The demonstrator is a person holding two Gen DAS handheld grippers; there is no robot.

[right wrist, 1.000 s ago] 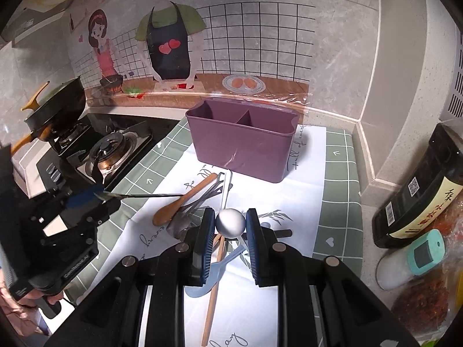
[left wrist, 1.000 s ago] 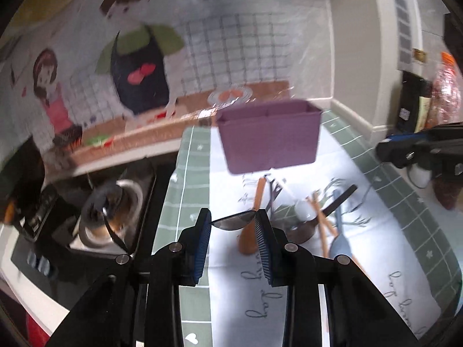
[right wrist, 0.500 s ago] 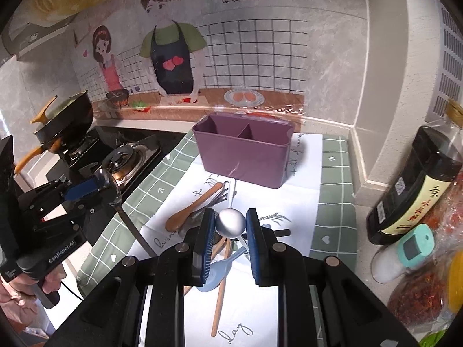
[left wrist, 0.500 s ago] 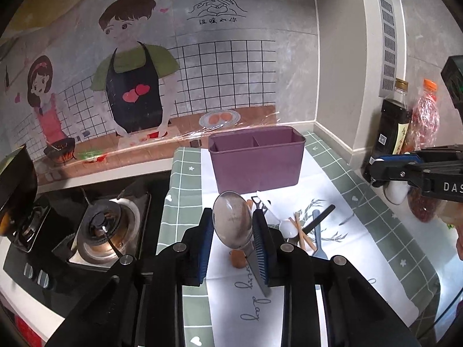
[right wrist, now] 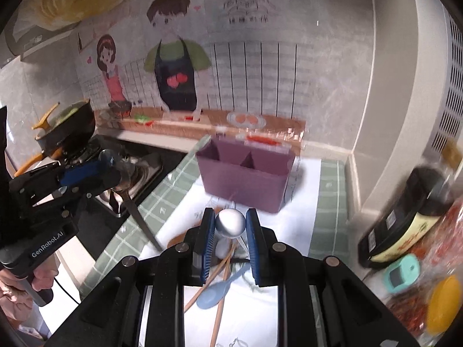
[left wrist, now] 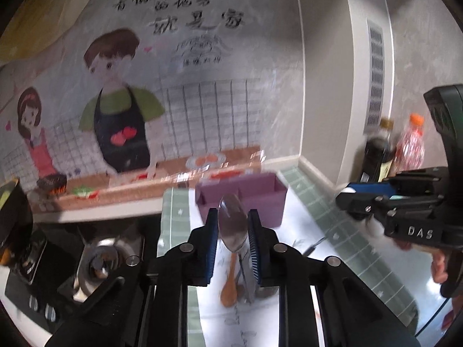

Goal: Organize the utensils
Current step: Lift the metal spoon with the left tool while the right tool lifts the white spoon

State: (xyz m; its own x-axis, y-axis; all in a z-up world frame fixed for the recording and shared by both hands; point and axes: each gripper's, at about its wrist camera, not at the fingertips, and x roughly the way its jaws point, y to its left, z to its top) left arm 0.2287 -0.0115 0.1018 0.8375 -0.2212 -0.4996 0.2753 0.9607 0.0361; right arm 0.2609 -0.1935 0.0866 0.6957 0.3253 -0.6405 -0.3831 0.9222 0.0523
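both grippers [left wrist: 232,225] [right wrist: 230,225] grip spoons [left wrist: 233,225] [right wrist: 230,222] above counter [right wrist: 330,202]

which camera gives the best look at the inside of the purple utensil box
The right wrist view: the purple utensil box shows its open top and divider there. The left wrist view blurs it behind a held metal spoon.

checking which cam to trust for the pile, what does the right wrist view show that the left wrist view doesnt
Only the right wrist view: the pale blue plastic spoon, wooden chopsticks and a black pan on the stove.

Only the left wrist view: the wooden spoon shown whole, and the orange-capped bottle.

Both: the purple divided holder, the dark sauce bottle, and each gripper clamped on a metal spoon, left gripper and right gripper.
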